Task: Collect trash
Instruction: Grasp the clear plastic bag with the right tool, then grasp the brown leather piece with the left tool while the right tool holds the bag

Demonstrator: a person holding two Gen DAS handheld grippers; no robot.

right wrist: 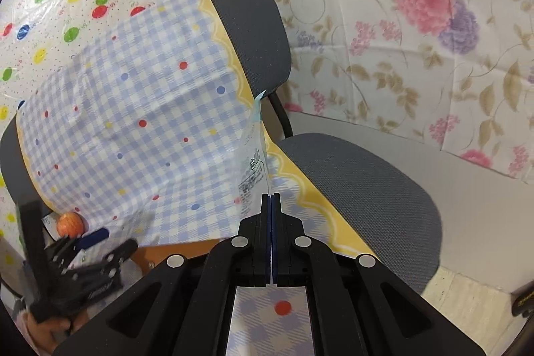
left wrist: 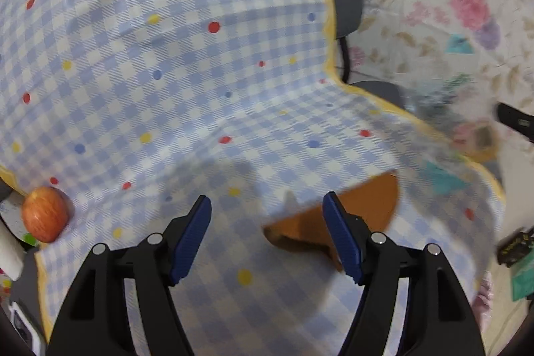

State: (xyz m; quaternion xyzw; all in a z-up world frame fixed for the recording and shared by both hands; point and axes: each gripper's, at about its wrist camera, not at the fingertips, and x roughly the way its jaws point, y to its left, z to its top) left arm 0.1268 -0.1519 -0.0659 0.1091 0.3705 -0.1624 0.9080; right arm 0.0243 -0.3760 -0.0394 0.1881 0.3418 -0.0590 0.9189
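Note:
My right gripper (right wrist: pixel 271 196) is shut on a clear plastic wrapper (right wrist: pixel 254 152) with printed text and a pale blue top edge; it holds it upright above the checked cloth. The same wrapper shows blurred at the right of the left wrist view (left wrist: pixel 444 135). My left gripper (left wrist: pixel 267 206) is open and empty, low over the blue checked tablecloth (left wrist: pixel 187 62). An orange-brown piece (left wrist: pixel 363 206) lies on the cloth just beyond its right finger. The left gripper also shows at the lower left of the right wrist view (right wrist: pixel 100 242).
A red apple (left wrist: pixel 45 213) sits at the cloth's left edge; it also shows in the right wrist view (right wrist: pixel 69 224). A grey office chair (right wrist: pixel 363 189) stands right of the table. Floral sheeting (right wrist: pixel 417 22) hangs behind it.

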